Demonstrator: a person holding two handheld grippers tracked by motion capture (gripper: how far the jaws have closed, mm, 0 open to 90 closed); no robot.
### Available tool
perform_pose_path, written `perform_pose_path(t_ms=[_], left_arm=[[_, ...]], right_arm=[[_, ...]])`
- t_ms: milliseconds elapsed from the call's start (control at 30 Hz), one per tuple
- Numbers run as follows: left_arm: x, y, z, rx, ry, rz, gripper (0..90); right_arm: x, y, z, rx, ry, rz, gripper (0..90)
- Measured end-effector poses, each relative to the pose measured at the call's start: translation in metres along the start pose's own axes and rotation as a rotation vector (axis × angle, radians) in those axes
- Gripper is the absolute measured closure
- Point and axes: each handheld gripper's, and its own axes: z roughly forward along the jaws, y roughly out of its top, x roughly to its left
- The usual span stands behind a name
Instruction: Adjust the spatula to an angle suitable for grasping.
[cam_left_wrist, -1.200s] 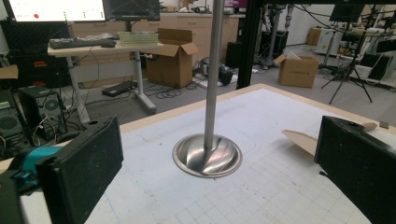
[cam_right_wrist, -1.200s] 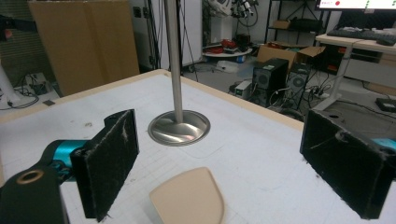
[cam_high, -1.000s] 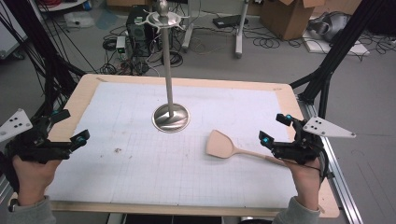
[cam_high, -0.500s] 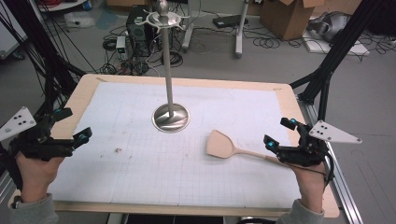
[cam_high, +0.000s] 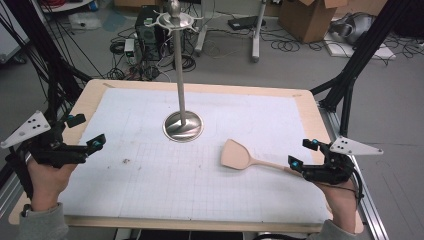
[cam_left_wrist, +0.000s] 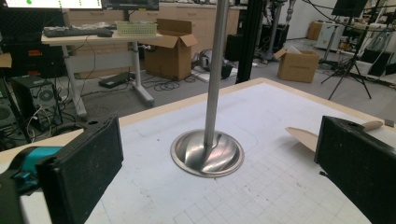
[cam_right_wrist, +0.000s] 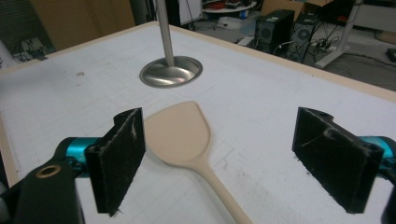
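Alignment is deciding this pickup: the right gripper (cam_right_wrist: 219, 158) is straddling the handle of the wooden spatula (cam_high: 240, 156), which is lying flat on the white mat (cam_high: 150, 190) just right of the metal stand (cam_high: 183, 125). Its jaws have just been closing a little, though the pads are gaping well clear of the handle, gripping nothing. Centring the handle between both pads before squeezing is looking wise. The left gripper (cam_left_wrist: 219, 163) is idling released at the left edge.
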Motion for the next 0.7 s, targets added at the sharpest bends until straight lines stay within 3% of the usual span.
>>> perform_pose_path(t_ms=[333, 533, 700], left_arm=[[0.000, 0.002, 0.003, -0.002, 0.005, -0.012, 1.7], [0.001, 0.003, 0.005, -0.007, 0.002, -0.019, 1.7], [0.002, 0.002, 0.010, 0.000, -0.002, -0.020, 1.7]], right_arm=[[-0.012, -0.016, -0.003, 0.051, -0.019, 0.016, 30.0], [-0.020, -0.030, -0.001, 0.110, -0.008, 0.045, 46.5], [-0.026, -0.038, -0.006, 0.104, 0.010, 0.060, 58.0]])
